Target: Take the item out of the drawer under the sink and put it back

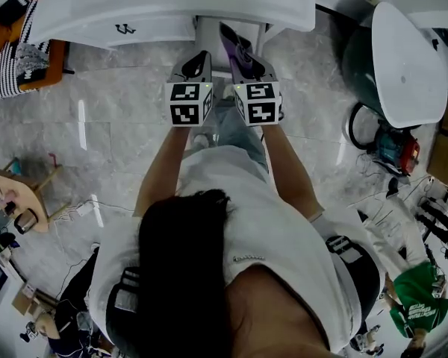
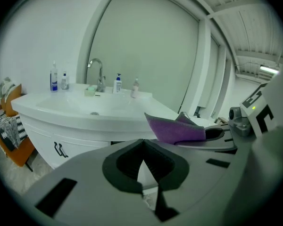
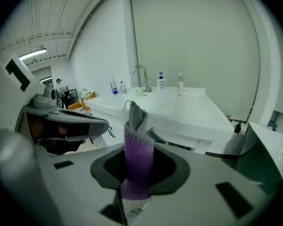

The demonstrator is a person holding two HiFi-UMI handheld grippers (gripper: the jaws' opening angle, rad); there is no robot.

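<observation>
Cloth (image 3: 138, 147), purple and grey, is pinched upright between the jaws of the right gripper (image 1: 246, 64), folded end poking out past the tips and a short tail hanging below them. The jaws stand narrow and the grip looks firm. Left gripper (image 2: 142, 173) is just beside the right one, its jaws closed tip to tip with nothing in them.

Sink (image 2: 85, 109) is ahead of and above both grippers. The drawer (image 1: 207, 34) sits right in front of the tips, below the sink rim. It looks pulled out, though that can't be confirmed.

The step in hand is likely carrying the cloth at the drawer mouth. To do it well:
- Keep the right jaws pressed on the cloth, since soft fabric slips easily.
- Go in low, under the sink rim and over the drawer front.
- Watch that the hanging tail doesn't snag on the front edge.
- Let go only once the whole cloth is inside.

Left gripper is free to steady the drawer or push it shut. It should stay off to the side so the two grippers don't knock together.
</observation>
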